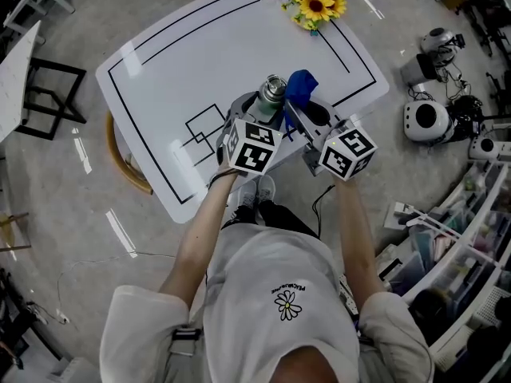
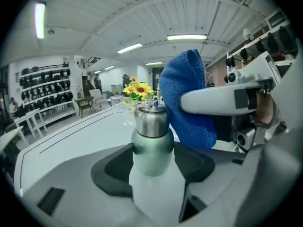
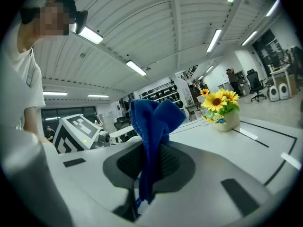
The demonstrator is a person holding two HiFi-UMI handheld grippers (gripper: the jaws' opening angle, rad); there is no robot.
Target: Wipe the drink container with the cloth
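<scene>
Right now the person stands at the near edge of the white table (image 1: 200,62) with both tools raised together in front of them. The left gripper (image 2: 152,163) has its jaws closed round the green body of the drink container (image 2: 152,141), a small flask with a steel cap, and holds it upright above the table's edge. The right gripper (image 3: 149,167) is pinched tight on the blue cloth (image 3: 151,126), which stands up out of the jaws in a bunched fold. The fold sits just beside the flask's cap, though I can't tell whether it touches the metal.

I'd say the wiping is only at its start. The next move calls for pressing the cloth onto the flask's side and drawing it along or round. The left grip must stay firm so the flask doesn't twist.
</scene>
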